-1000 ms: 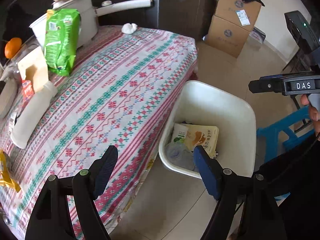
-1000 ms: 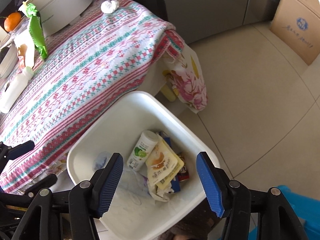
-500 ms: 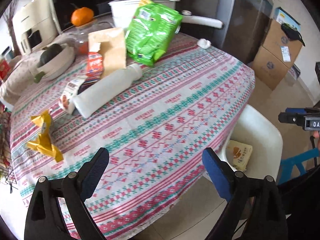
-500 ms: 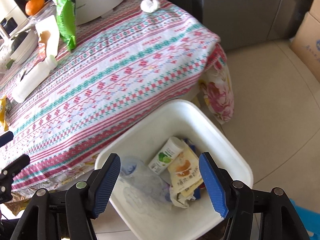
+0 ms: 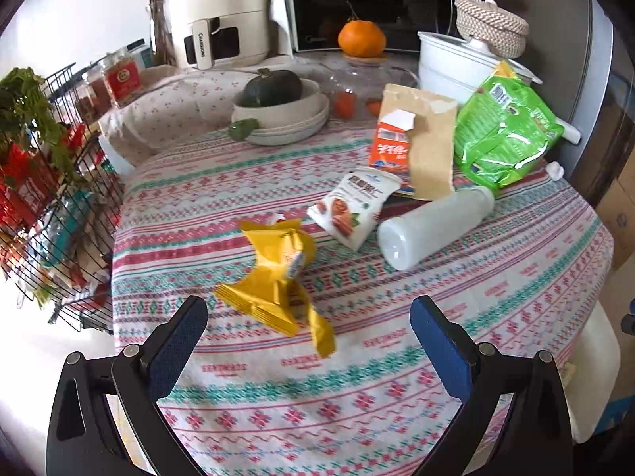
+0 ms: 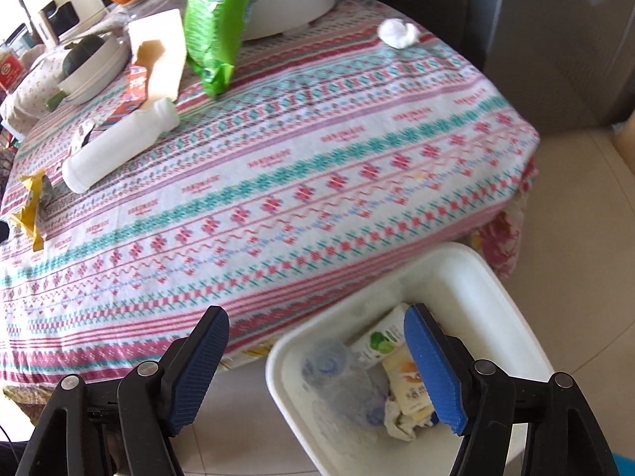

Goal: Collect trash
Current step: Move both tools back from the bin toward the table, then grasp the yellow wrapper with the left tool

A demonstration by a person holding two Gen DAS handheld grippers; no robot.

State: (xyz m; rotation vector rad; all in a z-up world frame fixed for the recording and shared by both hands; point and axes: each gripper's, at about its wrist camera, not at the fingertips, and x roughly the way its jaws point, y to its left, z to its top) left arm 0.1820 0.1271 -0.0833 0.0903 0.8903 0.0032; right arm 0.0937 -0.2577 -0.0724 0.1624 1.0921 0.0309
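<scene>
**Bin partly filled, table litter still waiting**

The left gripper (image 5: 307, 341) stood wide open and empty above the near edge of the patterned tablecloth (image 5: 496, 289), its blue pads apart with nothing between them. Just beyond it lay a crumpled yellow wrapper (image 5: 278, 277), the nearest piece of trash to that gripper. A little farther were a white snack pouch (image 5: 357, 208) and a white plastic bottle (image 5: 434, 228) lying on its side, the pouch just beside the bottle's base. Farther right, a torn brown paper bag (image 5: 430, 144) leaned close to a green snack bag (image 5: 502, 133), and a small wad of tissue (image 6: 398, 33) sat near the far right edge of the table.

The right gripper (image 6: 315, 361) was likewise spread wide and held nothing, hanging over the near edge of the table and the white bin (image 6: 512, 325) on the floor at the table's near right. The bin already held a clear bottle, a lime-labelled container and a few packets, so part of the collecting looked done. Most of the loose litter on the cloth remained to be cleared; the yellow wrapper seemed the likely next pick.
</scene>
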